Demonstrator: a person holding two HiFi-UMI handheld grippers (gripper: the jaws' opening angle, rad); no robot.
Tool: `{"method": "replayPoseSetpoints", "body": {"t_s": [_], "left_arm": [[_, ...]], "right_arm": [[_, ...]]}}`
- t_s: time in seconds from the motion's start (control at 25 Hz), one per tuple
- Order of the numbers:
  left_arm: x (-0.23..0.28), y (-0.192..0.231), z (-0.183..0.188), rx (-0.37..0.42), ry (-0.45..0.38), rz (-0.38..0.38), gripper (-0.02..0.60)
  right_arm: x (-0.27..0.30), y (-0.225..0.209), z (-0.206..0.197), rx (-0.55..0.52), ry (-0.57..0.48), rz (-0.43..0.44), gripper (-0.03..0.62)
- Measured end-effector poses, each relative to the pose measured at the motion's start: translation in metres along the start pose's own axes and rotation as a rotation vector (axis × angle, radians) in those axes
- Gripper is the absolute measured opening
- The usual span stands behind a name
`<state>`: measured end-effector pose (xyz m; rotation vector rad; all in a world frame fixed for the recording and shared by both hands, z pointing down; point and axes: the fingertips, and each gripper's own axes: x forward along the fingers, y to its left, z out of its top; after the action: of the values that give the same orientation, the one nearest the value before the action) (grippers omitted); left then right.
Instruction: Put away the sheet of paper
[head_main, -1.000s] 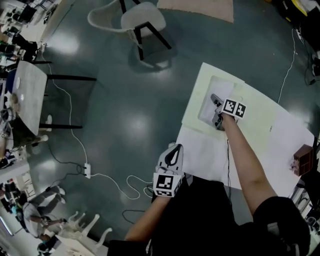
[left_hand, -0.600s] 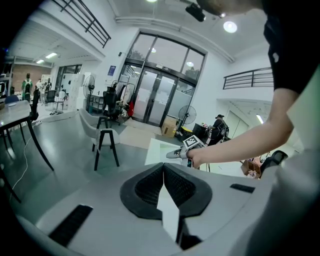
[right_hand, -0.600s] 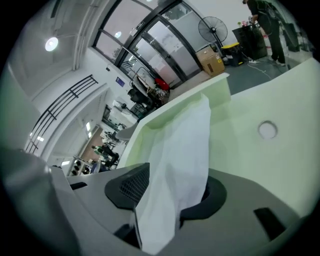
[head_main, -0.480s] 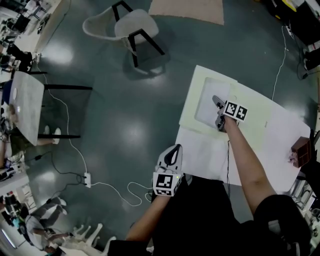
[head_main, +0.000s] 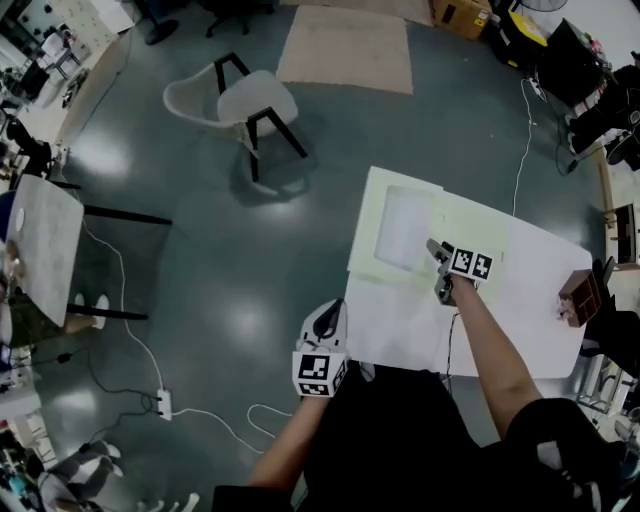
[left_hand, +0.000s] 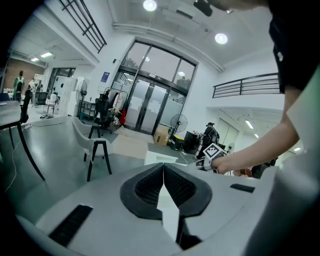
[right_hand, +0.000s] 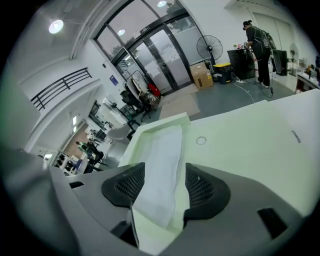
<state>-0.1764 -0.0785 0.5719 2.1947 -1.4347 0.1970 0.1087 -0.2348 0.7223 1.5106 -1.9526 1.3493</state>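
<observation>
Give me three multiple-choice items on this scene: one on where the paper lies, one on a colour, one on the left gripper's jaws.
1. Where does the sheet of paper lie?
A. in the recess of the pale green tray
B. on the floor
C. on the chair seat

2. What colour is the small box at the right edge of the table?
A. blue
B. brown
C. yellow

3. How do the jaws of the left gripper stand?
A. wide apart
B. clamped on the paper
C. together, nothing held

Key: 1 A, the head view shows it flat inside the tray's recess; 2 B, it shows brown against the white table; 3 C, the left gripper view shows the jaws meeting.
</observation>
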Motion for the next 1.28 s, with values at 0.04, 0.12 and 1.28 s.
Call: {"method": "replayPoseSetpoints", "body": {"t_s": [0.04,0.12,1.28], "left_arm": [[-0.005,0.005,0.0,-0.007,-0.008,0.005,0.005],[-0.013,0.012,-0.002,-0.012,-0.016,0.005,0.005],[-0.027,-0.261,0.018,0.191,-0.203,-0.146,0.004]], "right_arm": [[-0.01,0.006,-0.005,-0.019,0.003,0.013,0.23],[-0.033,0.02,-0.018,-0.065,0.009,0.039,0.23],[-0.438,-0.073,-0.043,-0.148,-0.464,0.089,0.022]]}}
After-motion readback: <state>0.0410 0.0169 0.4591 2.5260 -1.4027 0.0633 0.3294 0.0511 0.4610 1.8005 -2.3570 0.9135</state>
